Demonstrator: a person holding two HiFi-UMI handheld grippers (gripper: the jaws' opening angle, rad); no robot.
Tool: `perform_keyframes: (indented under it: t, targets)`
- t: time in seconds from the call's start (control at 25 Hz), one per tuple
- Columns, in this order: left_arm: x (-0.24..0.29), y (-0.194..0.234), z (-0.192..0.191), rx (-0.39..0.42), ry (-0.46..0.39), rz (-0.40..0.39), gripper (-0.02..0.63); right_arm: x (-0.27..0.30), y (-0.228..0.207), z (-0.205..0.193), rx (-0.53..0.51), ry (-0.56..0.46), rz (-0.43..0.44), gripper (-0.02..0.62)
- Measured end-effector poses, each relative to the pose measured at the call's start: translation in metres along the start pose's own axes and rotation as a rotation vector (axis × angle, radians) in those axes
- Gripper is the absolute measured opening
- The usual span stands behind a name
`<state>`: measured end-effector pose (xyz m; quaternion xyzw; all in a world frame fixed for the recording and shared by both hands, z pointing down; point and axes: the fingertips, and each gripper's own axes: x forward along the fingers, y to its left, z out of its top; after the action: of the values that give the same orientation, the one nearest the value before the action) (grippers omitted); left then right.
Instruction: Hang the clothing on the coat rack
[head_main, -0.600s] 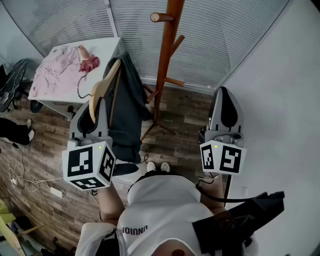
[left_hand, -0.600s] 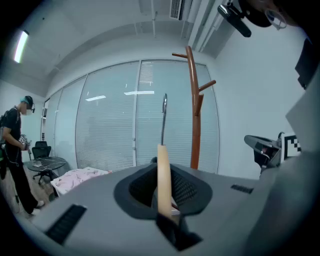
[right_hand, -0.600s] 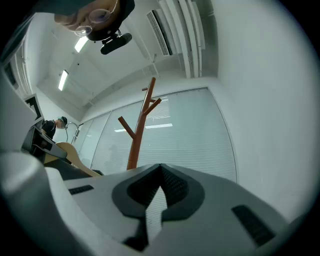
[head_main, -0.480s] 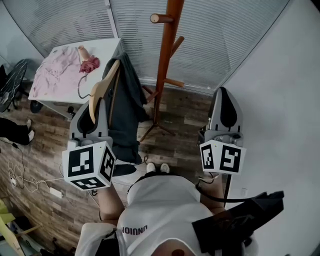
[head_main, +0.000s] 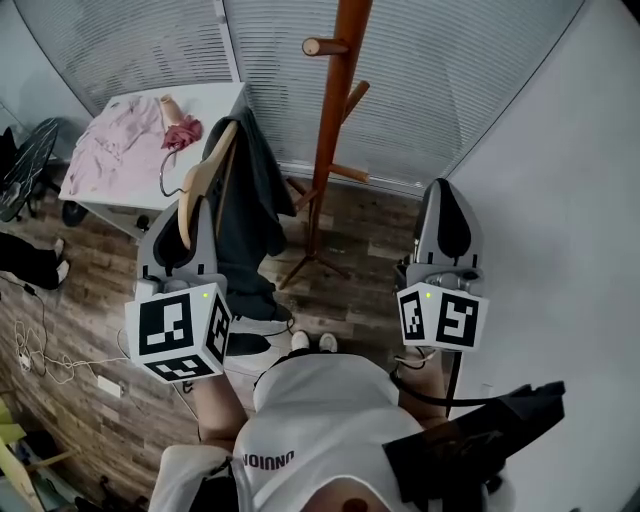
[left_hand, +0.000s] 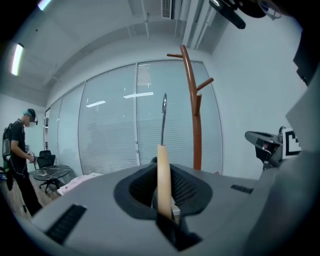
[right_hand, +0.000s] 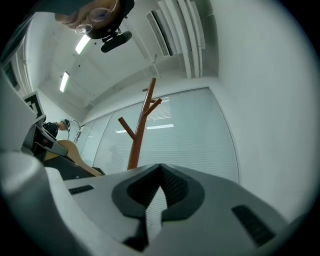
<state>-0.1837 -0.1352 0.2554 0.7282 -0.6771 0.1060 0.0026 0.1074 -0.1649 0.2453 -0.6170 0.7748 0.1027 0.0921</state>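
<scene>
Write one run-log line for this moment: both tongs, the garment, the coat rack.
left tongs: shut on wooden hanger | dark garment: draped on hanger | right tongs: shut, empty | coat rack: ahead, bare

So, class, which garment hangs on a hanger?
The dark grey jacket, on the pale wooden hanger; the pink garment lies flat on the white table.

Left tool (head_main: 186, 215) raised, jaws clamped on the lower end of a wooden hanger (head_main: 203, 176). Dark grey jacket (head_main: 250, 215) draped on the hanger, hanging down toward the wood-plank floor (head_main: 360, 240). Brown coat rack (head_main: 330, 120) stands just to the jacket's right, pegs bare. Right tool (head_main: 445, 195) held apart, nothing in it. White tabletop (head_main: 215, 100) behind, pink garment (head_main: 110, 150) spread on it.
</scene>
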Motion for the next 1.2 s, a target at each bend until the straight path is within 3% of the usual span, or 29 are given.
perform_keyframes:
  t: [0.56,0.84,1.2]
  targets:
    - [-0.008,0.004,-0.002,0.076,0.051,-0.006,0.063,-0.001,-0.001,-0.002,0.016,-0.013,0.006,0.02]
    - [-0.013,0.013,-0.009,0.053,0.076,0.027,0.063,0.003,0.006,-0.002,0.014,-0.017,0.033,0.02]
    - [-0.011,0.001,0.019,0.119,0.03,-0.001,0.063,0.001,0.008,0.001,0.003,-0.022,0.049,0.02]
